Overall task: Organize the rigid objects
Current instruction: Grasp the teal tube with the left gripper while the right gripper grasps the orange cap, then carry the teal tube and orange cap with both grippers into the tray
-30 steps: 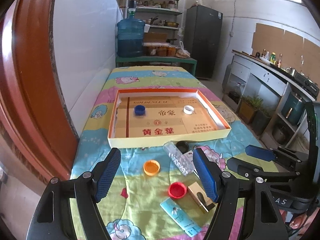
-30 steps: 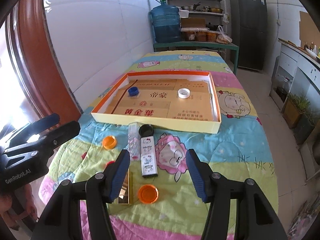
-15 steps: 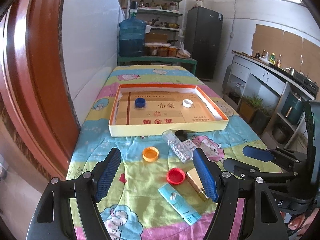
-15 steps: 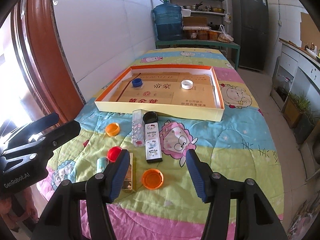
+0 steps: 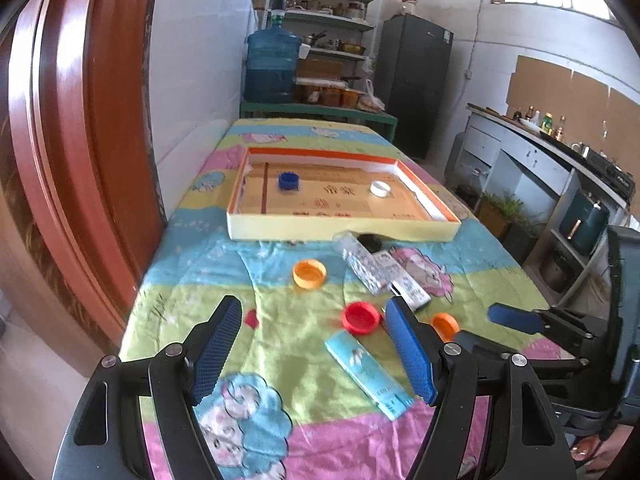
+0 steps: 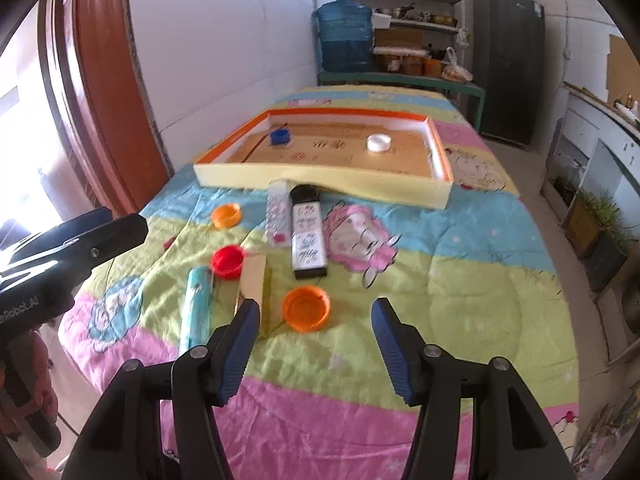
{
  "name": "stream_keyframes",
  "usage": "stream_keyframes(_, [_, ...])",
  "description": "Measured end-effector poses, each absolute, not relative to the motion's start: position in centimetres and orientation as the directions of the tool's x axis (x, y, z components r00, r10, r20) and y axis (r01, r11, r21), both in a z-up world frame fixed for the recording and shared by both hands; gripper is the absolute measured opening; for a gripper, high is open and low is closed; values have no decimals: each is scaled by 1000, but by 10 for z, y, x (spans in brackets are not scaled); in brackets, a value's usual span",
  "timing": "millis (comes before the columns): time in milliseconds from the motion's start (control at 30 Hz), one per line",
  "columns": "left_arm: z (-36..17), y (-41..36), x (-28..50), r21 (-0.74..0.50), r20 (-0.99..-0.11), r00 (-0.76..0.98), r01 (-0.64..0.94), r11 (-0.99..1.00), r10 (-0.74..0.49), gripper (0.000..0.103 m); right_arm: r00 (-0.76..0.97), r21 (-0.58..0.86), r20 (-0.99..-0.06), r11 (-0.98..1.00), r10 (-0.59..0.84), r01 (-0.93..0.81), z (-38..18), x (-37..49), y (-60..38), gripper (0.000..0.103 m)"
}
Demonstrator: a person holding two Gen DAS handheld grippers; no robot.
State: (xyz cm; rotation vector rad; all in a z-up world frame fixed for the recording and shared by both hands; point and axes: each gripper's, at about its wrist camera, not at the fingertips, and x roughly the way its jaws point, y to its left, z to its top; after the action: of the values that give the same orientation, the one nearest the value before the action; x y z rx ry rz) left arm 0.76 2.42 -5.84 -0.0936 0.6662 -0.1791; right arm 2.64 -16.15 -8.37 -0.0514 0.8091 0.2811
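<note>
The shallow cardboard tray with an orange rim and pale yellow outer wall [image 6: 320, 178] lies on the quilt well beyond both pairs of fingers. Inside it, a ribbed blue plastic cap [image 6: 279, 136] sits at the left and a white plastic cap [image 6: 378, 143] at the right, well apart.

The right gripper [image 6: 312, 320] has its blue-padded fingers spread wide with nothing between the pads. Just beyond and between the tips rests a large orange plastic cap [image 6: 306, 308], open side up. Beside the left fingertip lies a gold-edged tan box [image 6: 253, 284], then a red plastic cap [image 6: 228, 261] and a long teal carton [image 6: 196, 306]. Further ahead a black-and-white printed flat case [image 6: 307, 236] and a clear plastic tube [image 6: 278, 216] lie side by side, their far ends at the tray's front wall, with a smaller orange cap [image 6: 226, 215] to their left.

The left gripper [image 5: 312, 320] is likewise parted and empty. From its camera the red cap sits just inside the right fingertip and the teal carton runs between the fingers, whereas the tan box is hidden behind that right finger and only part of the large orange cap peeks past it. This view alone shows the right gripper from the side.

The pastel cartoon-print quilt [image 6: 460, 280] covers the whole surface. Print on the tray floor is too blurred to read, and the case's black far end merges into the shadow under the tray wall.
</note>
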Motion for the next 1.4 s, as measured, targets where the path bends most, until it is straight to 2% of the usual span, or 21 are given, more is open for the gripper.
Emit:
stream_keyframes(200, [-81,11,-6,-160,-639,739,143,977,-212,76,638,52,-741,965,210,-258,-98,25,-162,58])
stream_keyframes(467, [-104,-7,8,-140,-695,706,54,989,-137,76,630,68,-747,967,213,-246,-104,22,-167,58])
stream_keyframes(567, [-112,-12,18,-125,-717,688,30,992,-111,73,629,72,-747,967,215,-245,-105,21,-169,58])
stream_keyframes(600, [-115,-14,21,-126,-728,676,29,992,-112,69,630,71,-746,967,214,-244,-105,21,-170,58])
stream_keyframes(667, [-117,-18,21,-106,-728,679,29,994,-98,68,632,71,-745,968,211,-240,-105,22,-172,58])
stream_keyframes(767, [-118,-20,18,-125,-717,684,66,990,-136,47,631,72,-746,968,213,-242,-106,25,-173,58])
stream_keyframes(800, [-118,-20,18,-131,-715,683,79,988,-149,35,629,70,-747,967,214,-246,-107,26,-173,58])
stream_keyframes(1133, [-117,-15,16,-109,-704,691,123,986,-164,26,652,-42,-738,953,173,-301,-112,40,-151,57])
stream_keyframes(1233, [-117,-14,16,-101,-703,693,120,988,-156,24,658,-52,-729,943,189,-328,-112,46,-145,47])
stream_keyframes(1300, [-117,-11,17,-109,-703,693,119,987,-161,24,650,-45,-732,937,206,-347,-112,51,-141,33])
stream_keyframes(1400, [-117,-10,16,-107,-701,695,123,987,-162,23,643,-44,-738,935,207,-351,-112,53,-137,30])
